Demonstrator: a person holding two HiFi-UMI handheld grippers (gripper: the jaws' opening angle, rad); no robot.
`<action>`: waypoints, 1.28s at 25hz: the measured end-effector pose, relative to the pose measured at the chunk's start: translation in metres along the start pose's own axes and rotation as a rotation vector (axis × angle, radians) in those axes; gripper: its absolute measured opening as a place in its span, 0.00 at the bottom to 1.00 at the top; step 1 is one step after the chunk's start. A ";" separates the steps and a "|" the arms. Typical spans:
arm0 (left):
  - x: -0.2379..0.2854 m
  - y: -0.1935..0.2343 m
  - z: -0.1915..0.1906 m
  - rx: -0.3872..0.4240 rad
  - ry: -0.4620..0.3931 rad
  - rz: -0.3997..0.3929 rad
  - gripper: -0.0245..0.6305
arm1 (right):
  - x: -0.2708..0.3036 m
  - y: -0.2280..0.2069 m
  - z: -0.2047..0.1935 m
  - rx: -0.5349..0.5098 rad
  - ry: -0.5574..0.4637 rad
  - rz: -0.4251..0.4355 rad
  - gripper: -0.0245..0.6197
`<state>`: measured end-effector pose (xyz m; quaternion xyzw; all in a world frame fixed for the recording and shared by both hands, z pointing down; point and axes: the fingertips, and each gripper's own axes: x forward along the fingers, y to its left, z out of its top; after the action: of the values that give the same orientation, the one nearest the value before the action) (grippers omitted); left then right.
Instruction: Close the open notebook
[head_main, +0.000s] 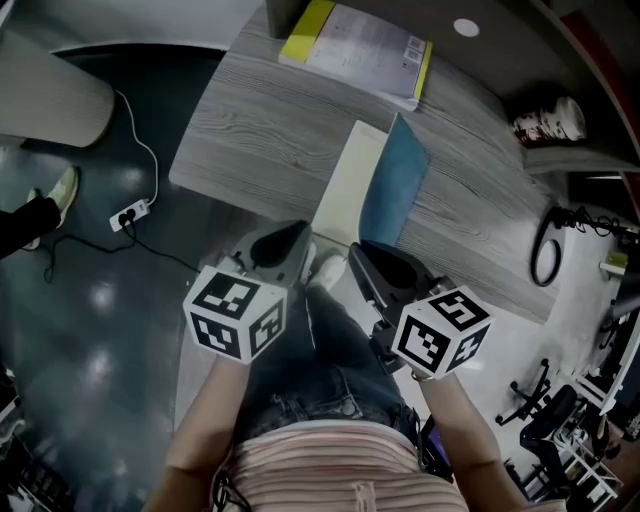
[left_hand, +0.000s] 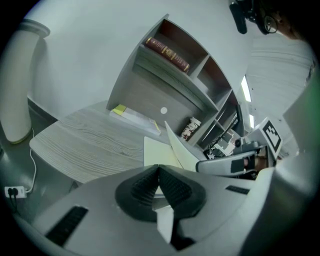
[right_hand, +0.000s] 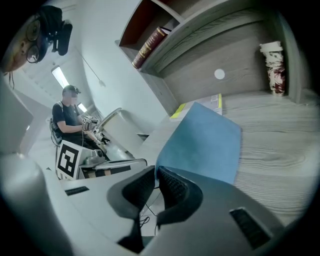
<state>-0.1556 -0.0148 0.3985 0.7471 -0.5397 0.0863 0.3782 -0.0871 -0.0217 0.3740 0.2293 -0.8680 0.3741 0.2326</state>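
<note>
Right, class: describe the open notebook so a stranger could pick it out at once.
Start at the grey wood-grain desk. Near its front edge lies the notebook, one cream page flat on the wood. Unlike the flat yellow-edged booklet at the back, its blue cover stands half raised.

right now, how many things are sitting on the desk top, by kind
notebook: 1
booklet: 1
cup: 1
total: 3
</note>
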 end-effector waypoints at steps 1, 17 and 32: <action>0.000 0.001 0.000 -0.003 0.001 0.001 0.06 | 0.003 0.000 -0.001 -0.002 0.006 0.000 0.09; 0.002 0.013 -0.003 -0.047 -0.004 0.020 0.06 | 0.041 -0.003 -0.016 -0.027 0.104 0.014 0.10; 0.005 0.020 -0.010 -0.088 0.004 0.046 0.06 | 0.068 -0.010 -0.033 -0.051 0.188 0.031 0.12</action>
<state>-0.1681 -0.0149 0.4174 0.7168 -0.5595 0.0726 0.4098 -0.1271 -0.0185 0.4385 0.1738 -0.8549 0.3754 0.3130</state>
